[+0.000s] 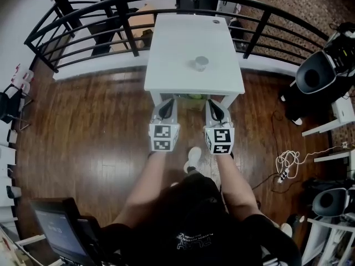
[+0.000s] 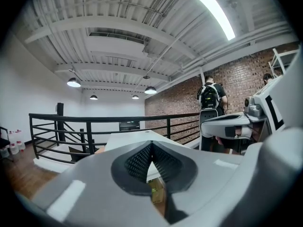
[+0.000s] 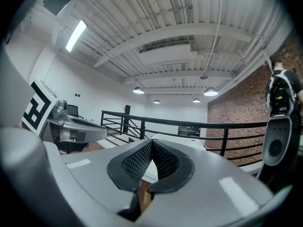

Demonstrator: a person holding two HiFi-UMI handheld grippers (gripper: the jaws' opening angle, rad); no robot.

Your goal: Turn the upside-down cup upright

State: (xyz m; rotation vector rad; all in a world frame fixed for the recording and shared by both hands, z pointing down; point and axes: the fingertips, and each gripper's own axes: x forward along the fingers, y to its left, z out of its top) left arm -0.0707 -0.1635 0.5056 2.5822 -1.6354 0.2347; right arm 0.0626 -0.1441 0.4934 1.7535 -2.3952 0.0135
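In the head view a small grey cup (image 1: 200, 64) stands upside down near the middle of a white table (image 1: 166, 65). Both grippers are held side by side just short of the table's near edge, well away from the cup. My left gripper (image 1: 165, 111) is shut with nothing in it, its jaws meeting at the tip (image 2: 150, 148). My right gripper (image 1: 217, 113) is likewise shut and empty (image 3: 151, 145). The cup is not seen in either gripper view; only the table's far end (image 2: 130, 138) shows beyond the jaws.
A black metal railing (image 1: 127, 21) curves round behind the table. Dark wooden floor (image 1: 94, 126) lies on both sides. Grey machines (image 1: 316, 76) and cables (image 1: 285, 162) stand at the right. A person with a backpack (image 2: 210, 98) stands by the brick wall.
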